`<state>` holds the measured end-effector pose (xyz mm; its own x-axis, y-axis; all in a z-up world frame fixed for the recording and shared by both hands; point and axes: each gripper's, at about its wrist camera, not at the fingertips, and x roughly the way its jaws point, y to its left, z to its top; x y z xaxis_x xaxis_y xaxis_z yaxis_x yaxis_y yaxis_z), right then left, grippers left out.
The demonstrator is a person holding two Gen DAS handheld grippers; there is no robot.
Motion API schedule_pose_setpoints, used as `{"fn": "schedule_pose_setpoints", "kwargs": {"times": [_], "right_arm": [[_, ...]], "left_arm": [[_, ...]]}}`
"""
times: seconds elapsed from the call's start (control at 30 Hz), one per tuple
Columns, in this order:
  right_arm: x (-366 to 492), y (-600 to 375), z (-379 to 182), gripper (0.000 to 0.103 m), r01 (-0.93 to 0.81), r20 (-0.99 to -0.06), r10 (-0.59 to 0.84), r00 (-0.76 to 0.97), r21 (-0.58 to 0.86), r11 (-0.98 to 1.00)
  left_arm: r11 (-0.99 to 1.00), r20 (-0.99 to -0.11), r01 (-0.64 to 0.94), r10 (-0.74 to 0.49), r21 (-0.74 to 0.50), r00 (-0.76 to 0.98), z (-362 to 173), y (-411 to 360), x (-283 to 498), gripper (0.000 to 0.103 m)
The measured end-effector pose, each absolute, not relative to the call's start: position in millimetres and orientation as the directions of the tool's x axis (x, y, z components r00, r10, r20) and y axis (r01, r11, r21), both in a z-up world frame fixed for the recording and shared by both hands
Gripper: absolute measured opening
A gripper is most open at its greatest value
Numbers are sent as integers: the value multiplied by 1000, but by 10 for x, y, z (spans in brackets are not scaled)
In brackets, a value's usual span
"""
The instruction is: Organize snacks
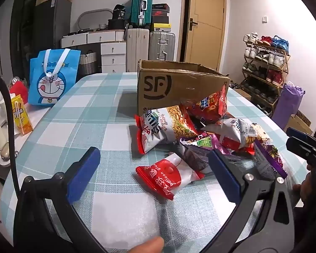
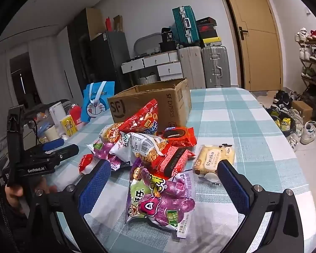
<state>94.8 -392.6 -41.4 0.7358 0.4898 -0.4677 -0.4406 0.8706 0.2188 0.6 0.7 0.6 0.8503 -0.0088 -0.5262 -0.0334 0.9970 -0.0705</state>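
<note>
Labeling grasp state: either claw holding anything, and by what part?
Nothing held. Left claw and right claw are both open above the snacks.

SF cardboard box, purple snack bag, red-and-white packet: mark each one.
SF cardboard box (image 1: 174, 88): left wrist view, on its printed front wall.
Purple snack bag (image 2: 166, 200): right wrist view, middle of its printed face.
Red-and-white packet (image 1: 168, 175): left wrist view, on its printed face, near the hang hole.

A wooden door (image 1: 204, 21) stands shut in the white back wall. Left of the door, suitcases (image 1: 151, 44) are stacked beside white drawers (image 1: 112, 57), with a dark cabinet (image 1: 52, 21) farther left. Right of the door, a shoe rack (image 1: 265, 63) holds many shoes.
</note>
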Motion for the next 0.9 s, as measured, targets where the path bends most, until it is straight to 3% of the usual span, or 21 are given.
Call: {"fn": "schedule_pose_setpoints", "kwargs": {"times": [0.9], "right_arm": [[938,-3932,-428,103,-451,-463,503,730,226,863]], "left_arm": [[997,-513,-15,-25,-73,858,10,11,-26,102]]}}
